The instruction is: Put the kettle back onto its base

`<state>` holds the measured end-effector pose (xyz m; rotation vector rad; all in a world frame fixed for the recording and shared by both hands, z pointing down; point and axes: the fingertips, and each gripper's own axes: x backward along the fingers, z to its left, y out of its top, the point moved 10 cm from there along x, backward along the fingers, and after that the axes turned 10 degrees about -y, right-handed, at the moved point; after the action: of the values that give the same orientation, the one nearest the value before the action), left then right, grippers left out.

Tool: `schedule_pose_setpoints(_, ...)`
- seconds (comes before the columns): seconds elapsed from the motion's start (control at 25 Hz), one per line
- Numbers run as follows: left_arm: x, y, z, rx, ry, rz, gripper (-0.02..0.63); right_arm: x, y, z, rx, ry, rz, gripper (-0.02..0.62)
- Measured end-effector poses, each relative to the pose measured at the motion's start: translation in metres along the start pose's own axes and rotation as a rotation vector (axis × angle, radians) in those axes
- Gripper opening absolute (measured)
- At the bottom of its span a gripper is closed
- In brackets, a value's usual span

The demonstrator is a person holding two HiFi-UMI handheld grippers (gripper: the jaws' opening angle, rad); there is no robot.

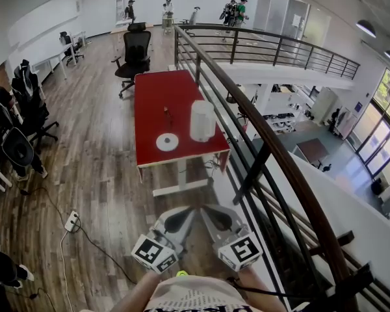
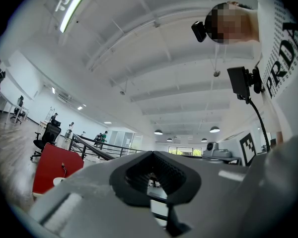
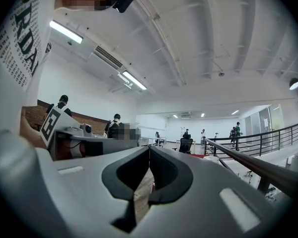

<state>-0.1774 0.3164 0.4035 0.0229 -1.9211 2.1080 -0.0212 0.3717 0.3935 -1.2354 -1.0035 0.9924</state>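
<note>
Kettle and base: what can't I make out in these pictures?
- Kettle, head view: too far and small to show handle, spout or lid.
- Base, head view: contacts too small.
- Left gripper view: the left gripper hides the kettle with its own body.
- Dark item on table: too small to name.

**Hidden, cropped, or too small to read**

In the head view, the small dark object point(image 1: 167, 114) standing on the red rectangular counter point(image 1: 157, 96) near the white cylindrical kettle point(image 1: 203, 120) was too small to identify, and the kettle's handle and spout could not be made out. The person's white printed shirt point(image 1: 195, 299) was cut off by the bottom edge. In the left gripper view, the grey body of the left gripper point(image 2: 150, 153) hid the counter's right part, the kettle, and all but a sliver of the flat white round base point(image 2: 57, 181). In the right gripper view, the right gripper point(image 3: 148, 148) covered nearly all of the counter. The distant people point(image 1: 234, 10) were too small to tell apart.
</note>
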Motion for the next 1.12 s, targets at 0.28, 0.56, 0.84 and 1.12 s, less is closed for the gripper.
schedule_pose_setpoints(0.28,0.008,-0.003,0.004,0.008,-0.002,-0.004,-0.008,-0.005,-0.004,0.006,0.005,0.005,0.004,0.009)
schedule_pose_setpoints(0.56,0.020,-0.002,0.006,0.002,-0.012,-0.002,-0.008,-0.009,-0.006,0.018,0.015,0.010,0.007,0.009)
schedule_pose_setpoints(0.84,0.028,-0.003,0.007,0.008,-0.022,0.006,-0.008,-0.011,-0.006,0.028,0.039,0.013,0.005,0.011)
schedule_pose_setpoints(1.12,0.028,-0.002,0.008,0.011,-0.021,0.007,-0.008,-0.012,-0.005,0.026,0.041,-0.003,0.022,0.020)
